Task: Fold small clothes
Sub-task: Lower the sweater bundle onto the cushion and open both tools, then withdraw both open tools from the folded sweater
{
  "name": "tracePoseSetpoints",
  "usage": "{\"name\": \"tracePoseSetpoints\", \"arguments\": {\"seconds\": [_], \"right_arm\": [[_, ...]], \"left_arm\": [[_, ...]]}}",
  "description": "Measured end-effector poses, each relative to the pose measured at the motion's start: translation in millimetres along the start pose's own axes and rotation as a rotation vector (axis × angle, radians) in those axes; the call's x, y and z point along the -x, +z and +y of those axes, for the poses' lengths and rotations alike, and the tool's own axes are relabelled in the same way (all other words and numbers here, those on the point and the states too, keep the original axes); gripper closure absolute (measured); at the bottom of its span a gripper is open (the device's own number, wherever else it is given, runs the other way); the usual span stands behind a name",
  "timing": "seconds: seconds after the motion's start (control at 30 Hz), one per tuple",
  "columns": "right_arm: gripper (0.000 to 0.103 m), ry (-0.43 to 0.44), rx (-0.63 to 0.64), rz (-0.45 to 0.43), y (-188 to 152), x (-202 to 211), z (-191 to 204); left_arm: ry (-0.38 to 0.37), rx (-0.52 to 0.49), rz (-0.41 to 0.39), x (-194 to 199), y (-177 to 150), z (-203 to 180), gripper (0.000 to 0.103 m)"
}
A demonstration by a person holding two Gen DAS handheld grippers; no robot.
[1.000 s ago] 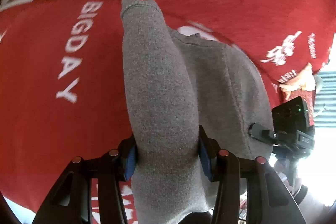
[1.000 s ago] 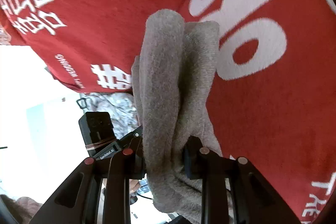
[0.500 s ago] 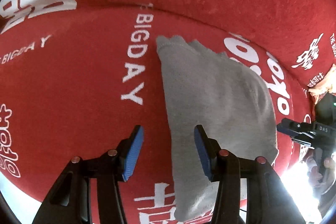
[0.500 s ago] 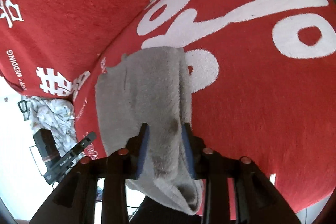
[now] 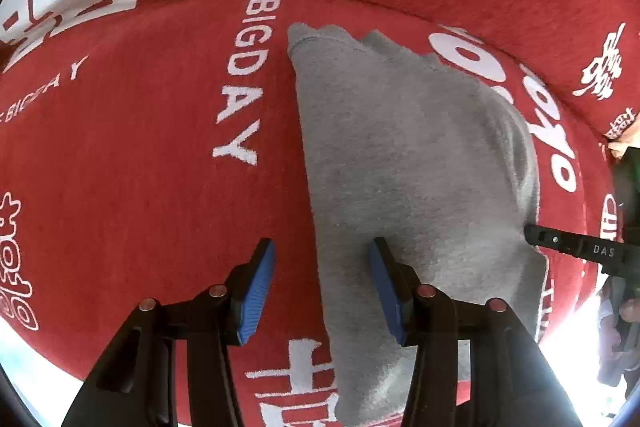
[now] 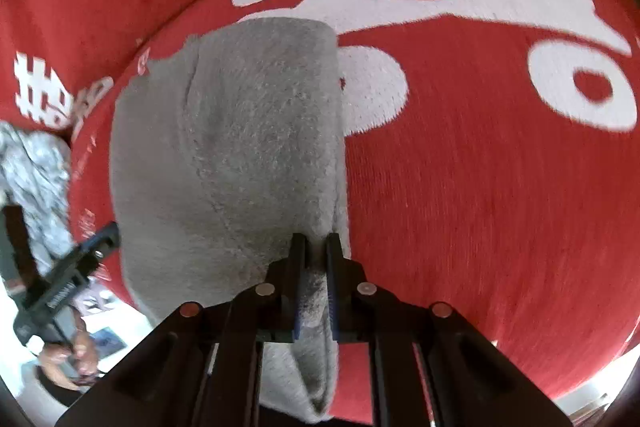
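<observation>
A grey knit garment point(image 5: 408, 163) lies folded on a red cover with white lettering point(image 5: 140, 131). My left gripper point(image 5: 322, 259) is open and empty; its jaws straddle the garment's left edge near the front. The garment also shows in the right wrist view point(image 6: 232, 155), lying flat on the red cover point(image 6: 480, 195). My right gripper point(image 6: 316, 247) is shut on the garment's near right edge, with grey cloth pinched between the jaws.
The red cover's front edge drops off just below both grippers. A crumpled pale patterned cloth point(image 6: 32, 171) lies off the left side. The other gripper's black finger point(image 5: 576, 247) shows at the right of the left wrist view, and one point(image 6: 76, 267) at the left of the right wrist view.
Both grippers lowered the hanging garment onto the red cover. My left gripper opened and let go of it. My right gripper stays shut on its edge and has dropped closer to the cover.
</observation>
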State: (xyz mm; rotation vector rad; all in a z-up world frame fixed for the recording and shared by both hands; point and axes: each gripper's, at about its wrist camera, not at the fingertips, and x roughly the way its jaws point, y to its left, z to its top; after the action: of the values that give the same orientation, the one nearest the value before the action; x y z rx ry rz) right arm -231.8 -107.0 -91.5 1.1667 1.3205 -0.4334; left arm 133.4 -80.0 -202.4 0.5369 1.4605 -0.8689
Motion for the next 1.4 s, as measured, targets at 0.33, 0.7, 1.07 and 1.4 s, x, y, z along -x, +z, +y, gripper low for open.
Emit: {"name": "tracePoseSetpoints", "arguments": {"seconds": [0.33, 0.7, 1.07, 1.4], "right_arm": [[0.086, -0.095, 0.031, -0.021, -13.9, 13.0, 14.1], [0.086, -0.151, -0.052, 0.017, -37.1, 28.0, 0.5], [0.083, -0.134, -0.102, 0.004, -52.9, 47.4, 1.3], [0.082, -0.122, -0.075, -0.022, -53.1, 55.4, 23.2]], "left_arm": [[0.054, 0.012, 0.027, 3.5, -3.0, -1.7, 0.052], [0.086, 0.037, 0.055, 9.2, -8.4, -2.1, 0.052], [0.083, 0.038, 0.086, 17.2, -9.8, -5.9, 0.052], [0.088, -0.002, 0.077, 39.5, -11.1, -23.7, 0.052]]}}
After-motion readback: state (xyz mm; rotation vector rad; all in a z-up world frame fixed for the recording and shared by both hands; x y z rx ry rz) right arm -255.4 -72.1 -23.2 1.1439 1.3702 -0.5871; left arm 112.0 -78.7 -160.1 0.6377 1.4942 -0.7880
